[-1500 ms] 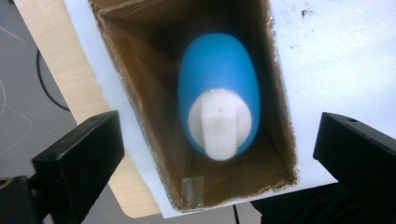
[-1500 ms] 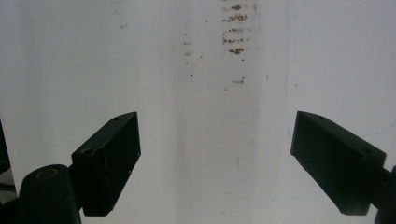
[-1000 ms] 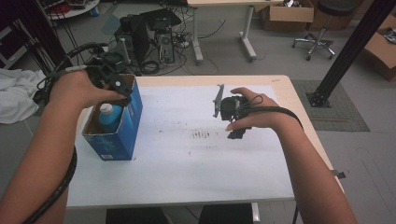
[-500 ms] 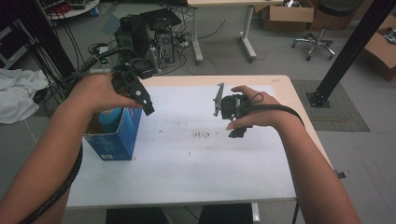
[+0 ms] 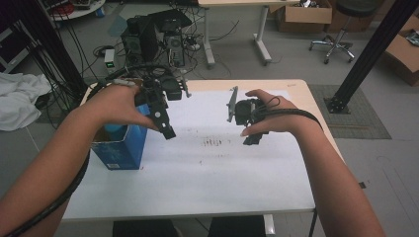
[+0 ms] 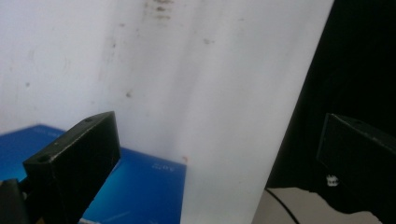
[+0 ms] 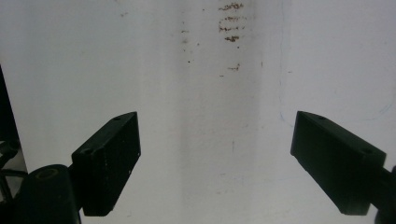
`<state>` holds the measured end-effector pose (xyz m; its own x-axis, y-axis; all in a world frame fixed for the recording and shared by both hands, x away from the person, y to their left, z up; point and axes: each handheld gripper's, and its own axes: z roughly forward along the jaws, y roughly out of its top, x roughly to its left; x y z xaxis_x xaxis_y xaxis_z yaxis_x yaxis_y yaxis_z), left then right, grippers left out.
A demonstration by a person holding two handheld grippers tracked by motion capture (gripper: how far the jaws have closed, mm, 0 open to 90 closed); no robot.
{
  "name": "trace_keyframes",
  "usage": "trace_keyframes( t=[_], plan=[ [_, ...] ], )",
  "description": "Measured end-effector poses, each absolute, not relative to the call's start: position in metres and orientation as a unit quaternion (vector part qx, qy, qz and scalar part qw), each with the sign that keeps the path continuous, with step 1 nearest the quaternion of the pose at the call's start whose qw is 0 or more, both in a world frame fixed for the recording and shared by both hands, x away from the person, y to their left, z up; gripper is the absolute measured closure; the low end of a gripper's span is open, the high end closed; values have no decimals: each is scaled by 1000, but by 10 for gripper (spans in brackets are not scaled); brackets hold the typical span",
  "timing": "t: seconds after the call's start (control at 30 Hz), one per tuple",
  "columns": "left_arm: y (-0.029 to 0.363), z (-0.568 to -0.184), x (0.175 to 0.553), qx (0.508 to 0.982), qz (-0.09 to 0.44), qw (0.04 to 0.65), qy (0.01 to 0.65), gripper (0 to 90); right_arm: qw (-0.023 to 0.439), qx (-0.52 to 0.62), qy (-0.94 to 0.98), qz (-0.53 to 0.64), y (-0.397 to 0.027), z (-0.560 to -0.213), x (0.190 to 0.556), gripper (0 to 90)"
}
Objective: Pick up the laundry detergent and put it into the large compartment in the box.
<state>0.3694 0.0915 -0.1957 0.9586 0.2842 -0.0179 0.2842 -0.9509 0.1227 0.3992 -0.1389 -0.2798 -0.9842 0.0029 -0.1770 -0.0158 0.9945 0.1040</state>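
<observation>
The blue box (image 5: 121,145) is the one obstacle on the white table (image 5: 207,177), standing at its left edge. Right of the box, bare tabletop runs open to the far edge.

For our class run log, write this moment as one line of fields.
left gripper: open, empty, above blue box | right gripper: open, empty, over white table | box: upright, left side of table

Box (image 5: 118,148) on table (image 5: 207,182) at left edge; left gripper (image 5: 165,126) just above-right of it; right gripper (image 5: 249,126) well apart, right.
</observation>
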Motion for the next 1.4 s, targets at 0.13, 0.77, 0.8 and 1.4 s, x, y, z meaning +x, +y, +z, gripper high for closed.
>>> trace_keyframes(
  t=[0.13, 0.77, 0.8, 1.4],
  plan=[
    [78, -198, 360, 994, -8, 51, 91, 1, 86, -2, 995, 51, -140, -280, 400, 161],
    [82, -205, 366, 996, 3, 37, 81, 1, 87, 5, 995, 51, -146, -276, 396, 161],
    [83, -205, 367, 996, 4, 35, 77, 1, 87, 6, 995, 51, -146, -276, 396, 161],
    [77, -210, 372, 997, 2, 38, 73, 1, 85, 6, 995, 50, -144, -280, 400, 161]
  ],
)
